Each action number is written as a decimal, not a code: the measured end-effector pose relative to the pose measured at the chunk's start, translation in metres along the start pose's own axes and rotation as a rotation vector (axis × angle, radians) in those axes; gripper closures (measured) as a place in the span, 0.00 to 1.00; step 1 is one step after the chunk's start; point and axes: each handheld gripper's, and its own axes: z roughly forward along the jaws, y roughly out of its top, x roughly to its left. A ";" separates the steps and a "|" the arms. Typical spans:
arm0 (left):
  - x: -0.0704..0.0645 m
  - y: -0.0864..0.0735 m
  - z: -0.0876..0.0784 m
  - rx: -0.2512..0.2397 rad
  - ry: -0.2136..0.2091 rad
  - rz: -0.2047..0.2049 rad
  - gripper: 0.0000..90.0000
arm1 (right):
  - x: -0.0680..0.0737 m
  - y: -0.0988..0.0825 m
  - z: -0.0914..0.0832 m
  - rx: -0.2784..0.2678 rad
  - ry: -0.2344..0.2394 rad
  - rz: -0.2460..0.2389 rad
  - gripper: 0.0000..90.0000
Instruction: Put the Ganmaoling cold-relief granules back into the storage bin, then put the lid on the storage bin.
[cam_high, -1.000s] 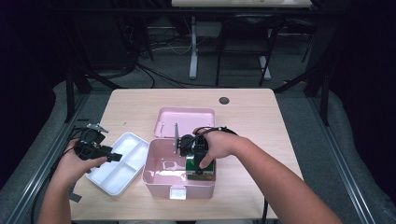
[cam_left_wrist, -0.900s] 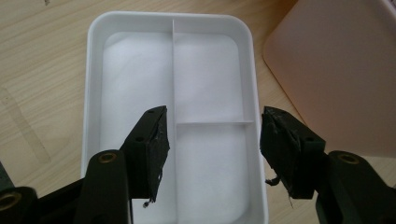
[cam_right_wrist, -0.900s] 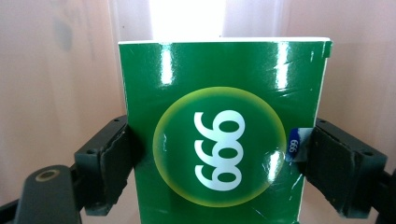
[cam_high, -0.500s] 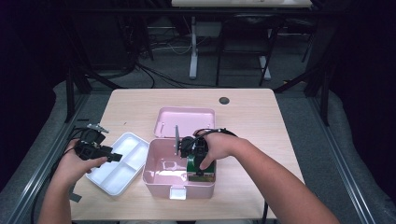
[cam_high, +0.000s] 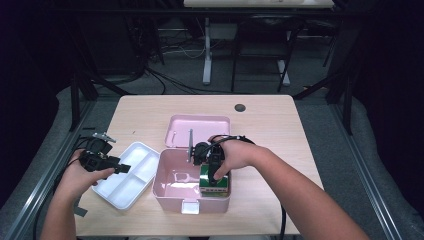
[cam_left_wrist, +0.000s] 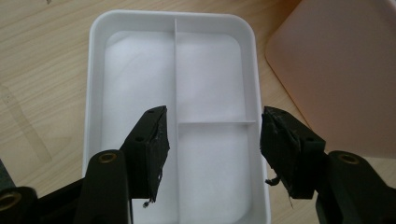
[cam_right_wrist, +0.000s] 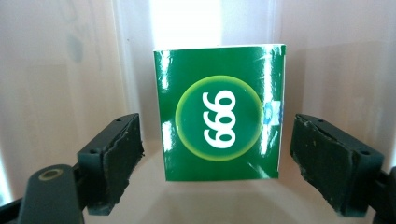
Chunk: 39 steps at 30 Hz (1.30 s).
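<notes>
In the right gripper view, the right gripper (cam_right_wrist: 217, 163) has its black jaws spread wide, one on each side of a glossy green square box (cam_right_wrist: 219, 112) printed with white numerals in a pale ring. Clear gaps separate both jaws from the box, so nothing is pinched. The box sits at frame centre inside a pale pink plastic storage box (cam_right_wrist: 60, 70); glare washes out the wall behind it, and the jaw bases are cut off at the bottom edge.

In the high view, the right hand (cam_high: 235, 155) covers most of the right gripper (cam_high: 212, 172) just below frame centre, pointing down into the pink box (cam_high: 172, 177), with the green box (cam_high: 215, 186) in its lower right corner. The forearm enters from the lower right.

In the left gripper view, the left gripper (cam_left_wrist: 212, 140) also has its jaws wide apart, empty, over a white divided plastic tray (cam_left_wrist: 140, 60); whether they touch it is unclear. In the high view, the left hand (cam_high: 82, 175) holds this gripper (cam_high: 120, 168) level at left, pointing right over the tray (cam_high: 125, 190). A pink lid (cam_high: 197, 131) lies above the box on the light wooden table (cam_high: 150, 110).
</notes>
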 end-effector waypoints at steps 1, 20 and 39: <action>0.000 0.000 0.000 0.000 0.001 0.000 0.47 | 0.001 -0.001 -0.002 -0.006 0.001 0.004 0.20; -0.001 -0.001 -0.001 -0.015 0.019 0.013 0.49 | 0.006 -0.031 -0.048 -0.097 -0.066 0.070 0.26; -0.007 -0.002 0.002 -0.004 0.040 0.018 0.52 | -0.003 -0.114 -0.055 -0.233 -0.136 0.298 0.28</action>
